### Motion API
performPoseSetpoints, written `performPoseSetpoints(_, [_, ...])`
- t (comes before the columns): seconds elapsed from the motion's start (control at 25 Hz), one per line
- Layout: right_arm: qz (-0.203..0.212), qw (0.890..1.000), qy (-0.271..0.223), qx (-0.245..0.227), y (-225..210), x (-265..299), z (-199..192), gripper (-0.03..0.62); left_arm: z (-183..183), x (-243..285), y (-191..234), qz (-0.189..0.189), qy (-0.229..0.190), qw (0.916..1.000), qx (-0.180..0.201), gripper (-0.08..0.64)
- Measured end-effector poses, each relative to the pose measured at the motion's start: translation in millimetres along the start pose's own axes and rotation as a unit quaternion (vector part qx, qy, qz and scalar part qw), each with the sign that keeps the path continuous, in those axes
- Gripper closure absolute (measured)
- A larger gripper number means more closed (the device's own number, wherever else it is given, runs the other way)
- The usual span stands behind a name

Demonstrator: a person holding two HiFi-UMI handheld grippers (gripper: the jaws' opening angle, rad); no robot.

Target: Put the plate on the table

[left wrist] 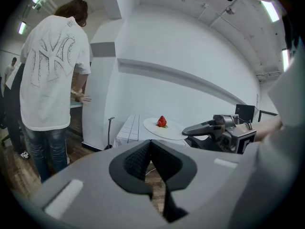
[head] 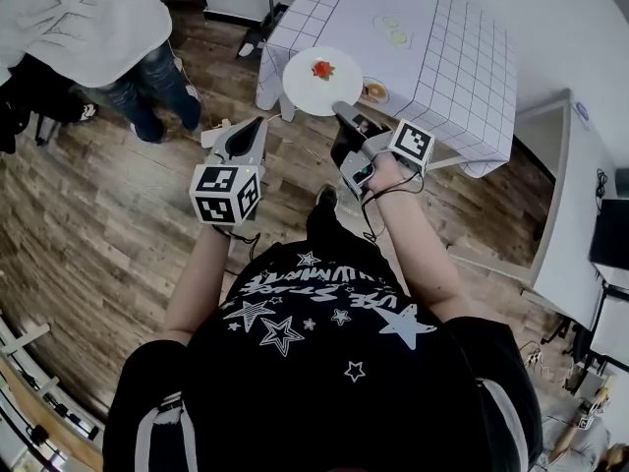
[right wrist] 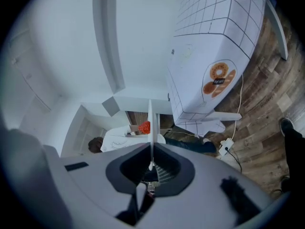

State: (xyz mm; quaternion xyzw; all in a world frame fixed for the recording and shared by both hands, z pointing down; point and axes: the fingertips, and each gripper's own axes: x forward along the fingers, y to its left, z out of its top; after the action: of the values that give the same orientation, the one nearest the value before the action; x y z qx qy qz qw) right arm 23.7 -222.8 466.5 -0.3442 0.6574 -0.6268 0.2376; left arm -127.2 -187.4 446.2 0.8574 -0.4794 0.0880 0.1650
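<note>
A white plate (head: 316,85) with a strawberry (head: 322,69) on it hangs in the air just off the near edge of the table (head: 442,37), which wears a white checked cloth. My right gripper (head: 342,109) is shut on the plate's near rim. In the right gripper view the plate (right wrist: 150,128) shows edge-on between the jaws, the strawberry (right wrist: 144,127) beside it. In the left gripper view the plate (left wrist: 164,129) and strawberry (left wrist: 162,121) float ahead. My left gripper (head: 252,129) is shut and holds nothing, left of the plate over the floor.
A person in a white shirt and jeans (head: 108,28) stands at the left on the wooden floor (head: 88,224). A plate of doughnuts (head: 373,91) lies on the table's near edge, another dish (head: 393,29) farther back. A white cabinet (head: 565,205) is at the right.
</note>
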Motion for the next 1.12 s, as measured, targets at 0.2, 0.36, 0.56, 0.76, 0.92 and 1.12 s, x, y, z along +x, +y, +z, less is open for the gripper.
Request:
performPoseSetpoints(0.2, [-0.002,1.0,0.007,0.007,-7.0,9.0,27.5,0.569,7.1,26.9,-0.5,0.012,0.007,0.9999,0.0,0.551])
performPoseSetpoints(0.36, [0.001,1.0,0.014,0.008,-7.5,24.1,68.7,0.569,22.8,61.7,-1.4,0.023,0.015,0.9996,0.006,0.551])
performPoseSetpoints(0.56, [0.014,0.999,0.037,0.019,-6.2,42.7,94.2,0.569,39.8,88.1,-0.4,0.046,0.017,0.9987,0.011,0.551])
performPoseSetpoints(0.76, [0.022,0.997,0.065,0.021,-10.3,59.2,103.7,0.569,49.7,102.8,-0.1,0.067,0.011,0.9977,0.004,0.551])
performPoseSetpoints(0.92, [0.019,0.995,0.086,0.038,-22.4,70.4,96.6,0.569,45.4,99.6,4.4,0.088,0.019,0.996,0.001,0.551])
performPoseSetpoints(1.12, [0.019,0.994,0.097,0.055,-30.1,88.7,90.4,0.569,40.1,97.2,25.0,0.104,0.033,0.994,-0.002,0.551])
